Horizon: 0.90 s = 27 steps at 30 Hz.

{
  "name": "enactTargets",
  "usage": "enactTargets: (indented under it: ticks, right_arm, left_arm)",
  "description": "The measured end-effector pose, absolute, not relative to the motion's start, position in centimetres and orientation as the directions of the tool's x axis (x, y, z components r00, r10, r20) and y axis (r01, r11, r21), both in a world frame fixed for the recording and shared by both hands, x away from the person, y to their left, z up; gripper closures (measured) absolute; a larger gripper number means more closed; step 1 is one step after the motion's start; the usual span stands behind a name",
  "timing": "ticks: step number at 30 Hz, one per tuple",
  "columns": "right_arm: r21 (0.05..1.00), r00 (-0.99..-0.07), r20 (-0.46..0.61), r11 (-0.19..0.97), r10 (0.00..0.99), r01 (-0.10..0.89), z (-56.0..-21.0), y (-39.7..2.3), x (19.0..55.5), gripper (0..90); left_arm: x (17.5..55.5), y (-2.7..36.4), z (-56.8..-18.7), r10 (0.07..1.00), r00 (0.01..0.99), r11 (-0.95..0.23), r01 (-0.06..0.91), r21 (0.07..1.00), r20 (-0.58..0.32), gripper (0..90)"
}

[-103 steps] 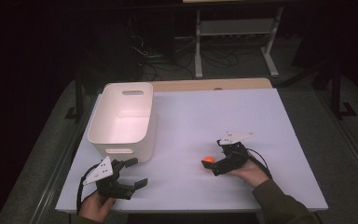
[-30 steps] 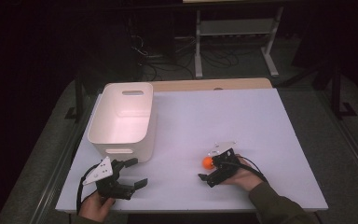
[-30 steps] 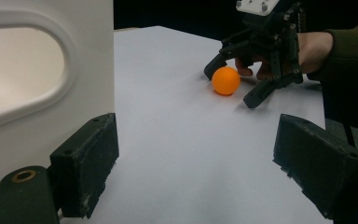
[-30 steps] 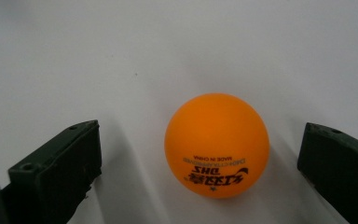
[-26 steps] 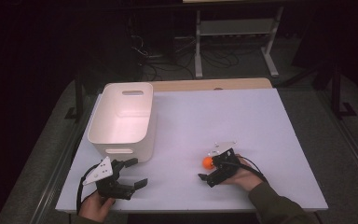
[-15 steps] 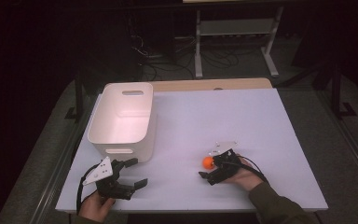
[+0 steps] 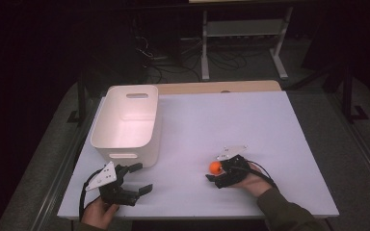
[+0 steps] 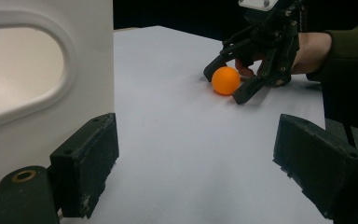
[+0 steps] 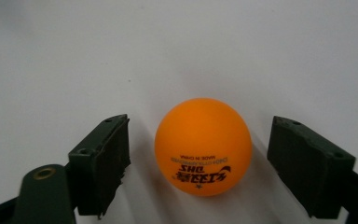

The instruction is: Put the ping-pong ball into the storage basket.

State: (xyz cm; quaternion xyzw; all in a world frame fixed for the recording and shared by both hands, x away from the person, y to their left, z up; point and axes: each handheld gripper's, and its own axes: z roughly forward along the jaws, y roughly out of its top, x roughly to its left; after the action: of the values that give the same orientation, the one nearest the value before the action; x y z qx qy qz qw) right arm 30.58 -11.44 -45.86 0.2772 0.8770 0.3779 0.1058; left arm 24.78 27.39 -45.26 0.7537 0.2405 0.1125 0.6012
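An orange ping-pong ball (image 7: 215, 167) (image 8: 226, 80) (image 9: 203, 145) with black print rests on the white table (image 7: 250, 120), right of centre near the front. My right gripper (image 7: 213, 170) (image 8: 224, 87) (image 9: 200, 125) lies low on the table with a jaw on each side of the ball. Its jaws have just been closing on the ball; a narrow gap still shows on both sides, so it is open. My left gripper (image 7: 143, 178) (image 8: 196, 140) rests open at the front left with nothing between its jaws, close beside the bin.
A white plastic bin (image 7: 107, 126) (image 8: 42, 93) with handle slots stands at the table's left, seemingly with nothing in it. A wooden strip (image 7: 217, 87) runs along the far edge. Metal shelf legs and cables stand in the dark beyond the table.
The right gripper's jaws have drawn in around the ball, which has stayed where it was. The left gripper has not moved.
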Motion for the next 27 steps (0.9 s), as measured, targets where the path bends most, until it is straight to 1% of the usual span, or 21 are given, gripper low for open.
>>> enactTargets:
  ticks: [20, 27]
  right_arm:
    - [0.734, -0.822, 0.053, 0.536, 0.567, 0.417, -45.64, -11.83, 30.68, 40.0]
    - [0.735, -0.827, 0.053, 0.539, 0.560, 0.412, -45.57, -11.87, 30.66, 44.5]
  left_arm:
    - [24.79, 27.40, -45.26, 0.498, 0.859, -0.161, 0.228, 0.960, -0.120, 13.9]
    - [24.78, 27.40, -45.26, 0.498, 0.859, -0.161, 0.227, 0.960, -0.119, 13.9]
